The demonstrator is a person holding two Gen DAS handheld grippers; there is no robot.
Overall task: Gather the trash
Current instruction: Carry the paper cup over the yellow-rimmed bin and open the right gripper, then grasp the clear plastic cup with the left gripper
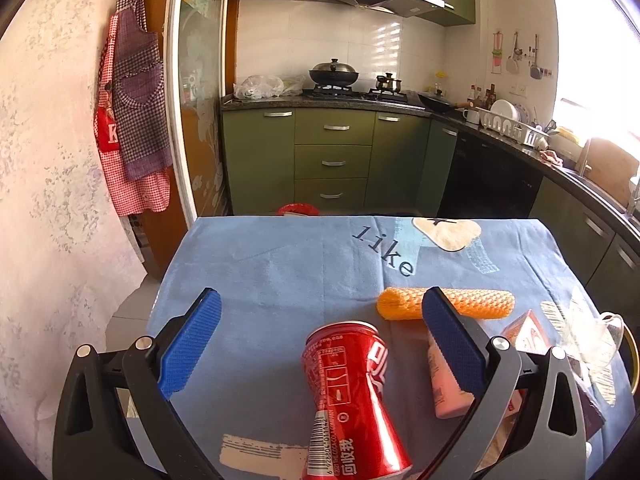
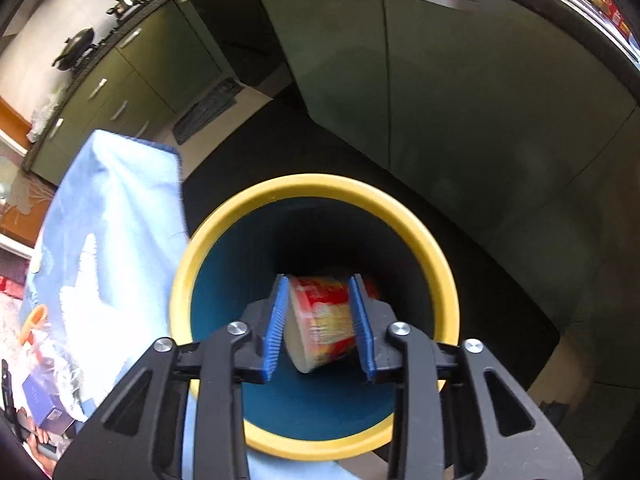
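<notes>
In the left wrist view my left gripper (image 1: 320, 316) is open above the blue tablecloth (image 1: 280, 264). A dented red cola can (image 1: 352, 396) lies between and below its fingers, untouched. An orange foam net sleeve (image 1: 472, 302), a pink bottle (image 1: 444, 384) and a small carton (image 1: 528, 332) lie to the right. In the right wrist view my right gripper (image 2: 320, 312) is over the yellow-rimmed blue bin (image 2: 224, 236). A red and yellow noodle cup (image 2: 320, 320) sits between its blue pads, tilted; the pads stand close to its sides.
A clear plastic wrapper (image 1: 588, 336) lies at the table's right edge. Green kitchen cabinets (image 1: 332, 160) stand beyond the table. A red object (image 1: 298, 210) shows past the far edge. The bin stands on a dark floor (image 2: 500, 300) beside the draped cloth (image 2: 112, 220).
</notes>
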